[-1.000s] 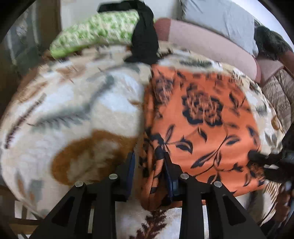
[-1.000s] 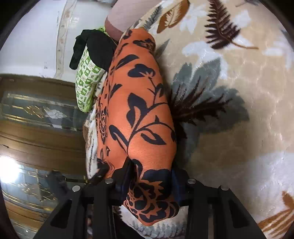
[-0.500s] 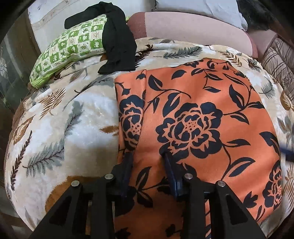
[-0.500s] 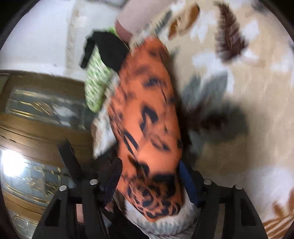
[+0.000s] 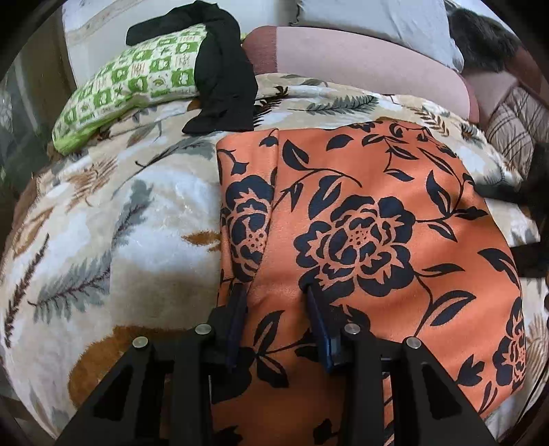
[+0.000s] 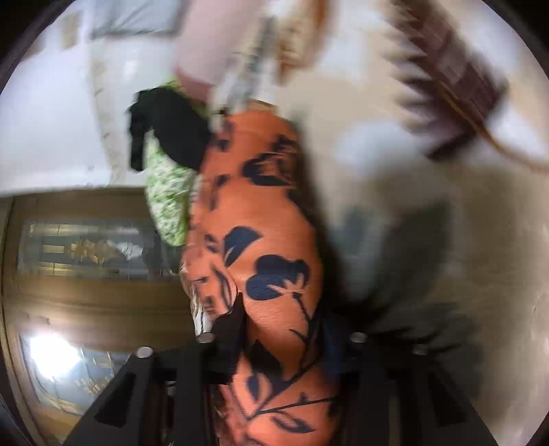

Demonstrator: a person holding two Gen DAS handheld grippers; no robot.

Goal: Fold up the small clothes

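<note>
An orange cloth with a black flower print (image 5: pixel 370 240) lies spread on the leaf-patterned blanket (image 5: pixel 113 240), with a folded strip along its left edge. My left gripper (image 5: pixel 276 302) is over the cloth's near part, jaws apart, with cloth bulging between the fingers. In the blurred right wrist view the same orange cloth (image 6: pixel 260 247) runs up the middle, and my right gripper (image 6: pixel 281 326) has its fingers either side of the cloth's near end. The right gripper also shows as a dark shape at the right edge of the left wrist view (image 5: pixel 514 195).
A green-and-white pillow (image 5: pixel 127 82) with a black garment (image 5: pixel 219 82) draped over it lies at the back left. A pink bolster (image 5: pixel 360 65) and grey pillow (image 5: pixel 374 17) sit behind. A wooden cabinet with glass (image 6: pixel 85 247) stands beyond the bed edge.
The cloth's near edge was carried forward over itself. Both grippers moved forward over the cloth; the left gripper's jaws are wider apart than one second ago. The right view has turned blurred with motion.
</note>
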